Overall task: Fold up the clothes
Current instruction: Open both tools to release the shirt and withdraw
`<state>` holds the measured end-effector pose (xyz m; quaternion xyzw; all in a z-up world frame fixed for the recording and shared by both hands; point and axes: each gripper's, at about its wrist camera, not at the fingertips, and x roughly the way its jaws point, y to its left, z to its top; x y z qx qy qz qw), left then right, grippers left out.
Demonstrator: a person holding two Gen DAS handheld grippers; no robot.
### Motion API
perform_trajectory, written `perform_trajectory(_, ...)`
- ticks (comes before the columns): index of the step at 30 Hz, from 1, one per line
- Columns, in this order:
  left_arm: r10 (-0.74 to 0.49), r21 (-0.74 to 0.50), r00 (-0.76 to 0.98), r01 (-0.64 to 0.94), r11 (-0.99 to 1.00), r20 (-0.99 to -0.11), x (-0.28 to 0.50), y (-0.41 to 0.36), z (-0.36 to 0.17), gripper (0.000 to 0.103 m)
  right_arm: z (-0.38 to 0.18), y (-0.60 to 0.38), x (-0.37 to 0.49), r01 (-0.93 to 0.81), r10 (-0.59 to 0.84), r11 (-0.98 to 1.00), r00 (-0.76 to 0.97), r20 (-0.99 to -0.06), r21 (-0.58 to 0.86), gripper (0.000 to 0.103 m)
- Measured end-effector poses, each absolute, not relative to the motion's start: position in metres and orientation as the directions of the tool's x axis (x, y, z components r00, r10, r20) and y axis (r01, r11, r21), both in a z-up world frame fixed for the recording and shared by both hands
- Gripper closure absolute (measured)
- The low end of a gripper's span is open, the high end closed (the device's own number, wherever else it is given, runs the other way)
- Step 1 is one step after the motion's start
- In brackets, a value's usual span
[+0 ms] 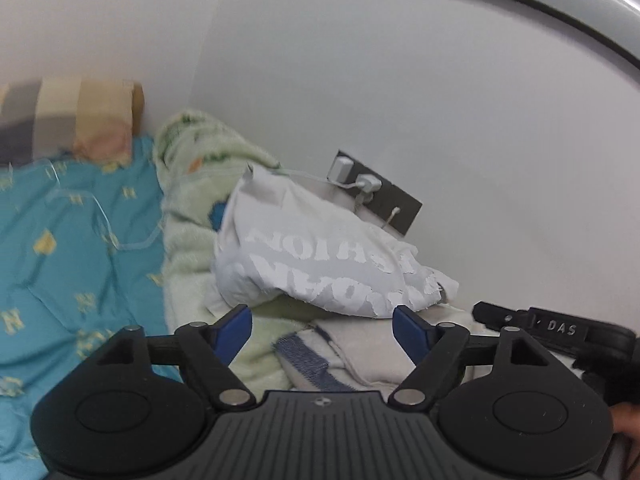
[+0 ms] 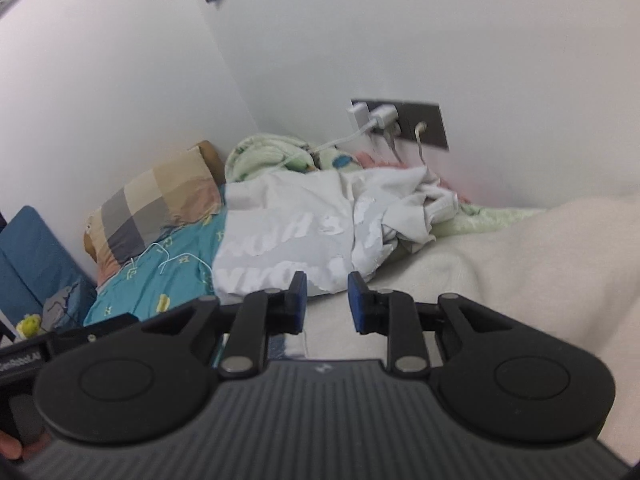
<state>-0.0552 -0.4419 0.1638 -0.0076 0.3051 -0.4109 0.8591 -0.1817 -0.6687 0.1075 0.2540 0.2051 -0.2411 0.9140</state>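
Observation:
A crumpled white T-shirt with white printed letters (image 1: pixel 320 252) lies heaped on the bed near the wall; it also shows in the right wrist view (image 2: pixel 304 220). My left gripper (image 1: pixel 322 334) is open wide and empty, just short of the shirt's near edge. My right gripper (image 2: pixel 327 302) is partly open and empty, its blue pads just in front of the shirt's near hem. A cream garment with a blue striped band (image 1: pixel 320 356) lies under the left gripper. The right gripper's body shows at the right edge of the left wrist view (image 1: pixel 560 332).
A light green fleece blanket (image 1: pixel 188 208) lies bunched beside the shirt on a teal patterned sheet (image 1: pixel 80 248). A checked pillow (image 2: pixel 156 208) leans in the corner. A wall socket plate with white chargers and cables (image 2: pixel 400 124) sits above the bed. A cream blanket (image 2: pixel 520 264) fills the right.

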Motion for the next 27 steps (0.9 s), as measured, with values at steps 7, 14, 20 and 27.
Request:
perform_trajectory(7,-0.695,-0.169,0.551,0.715,0.679,-0.461,-0.108,-0.397,0.183,0.02,0.131,-0.615,-0.223,0.529,-0.392,0.796,0.821,-0.415,0.295,0.063)
perform_trajectory(14,-0.678,-0.129,0.614,0.695,0.707,-0.405,-0.14,-0.36,0.191,0.007,0.139,-0.571,-0.247,0.512,-0.428,0.83,0.839,-0.336,0.222,0.027)
perform_trajectory(20,-0.644,-0.07,0.664,0.673,0.736,-0.379,-0.156,-0.34,0.19,0.003,0.132,-0.546,-0.248,0.511,-0.445,0.841,0.84,-0.309,0.179,0.019)
perform_trajectory(27,-0.621,-0.019,0.687,0.665,0.747,-0.376,-0.17,-0.323,0.181,0.0,0.119,-0.534,-0.246,0.543,-0.479,0.821,0.822,-0.307,0.174,0.019)
